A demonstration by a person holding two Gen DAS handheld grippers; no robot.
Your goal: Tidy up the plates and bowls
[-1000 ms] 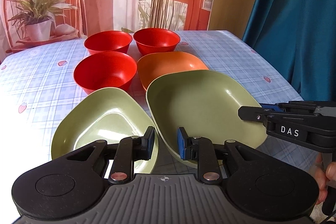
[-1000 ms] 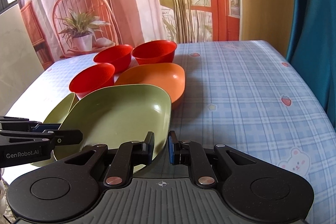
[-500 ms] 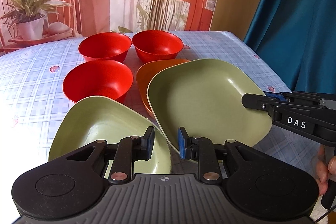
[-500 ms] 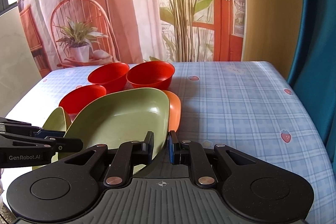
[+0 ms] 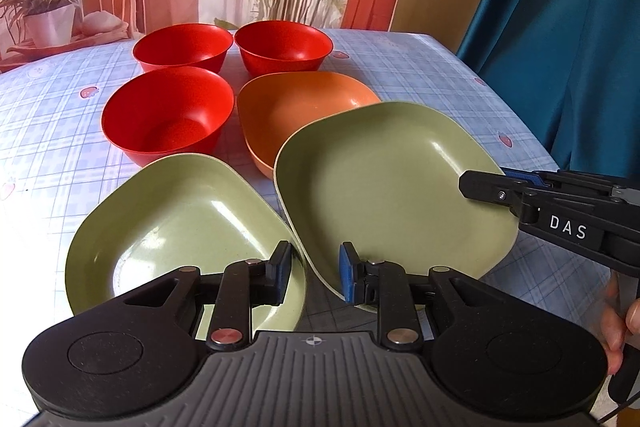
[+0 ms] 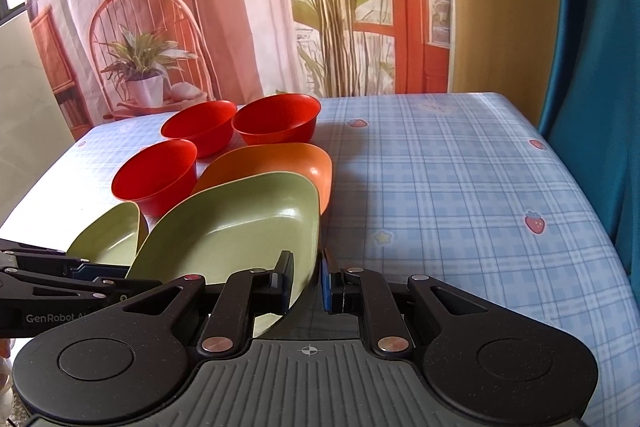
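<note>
A large green plate (image 5: 392, 183) is held up off the table, tilted, over the near edge of an orange plate (image 5: 304, 99). My left gripper (image 5: 314, 271) is shut on its left rim, and my right gripper (image 6: 306, 279) is shut on its right rim (image 6: 308, 247). The right gripper's fingers (image 5: 492, 187) show at the plate's right edge in the left wrist view. A second green plate (image 5: 180, 219) lies on the table to the left. Three red bowls (image 5: 168, 115) (image 5: 184, 47) (image 5: 284, 47) stand behind.
The table has a blue checked cloth (image 6: 460, 195), bare to the right of the dishes. A teal curtain (image 5: 560, 27) hangs past the right edge. A printed backdrop (image 6: 240, 7) stands behind the table.
The large green plate went up off the table and forward over the orange plate, then came back and down a little. Both grippers kept their hold on its rim.
</note>
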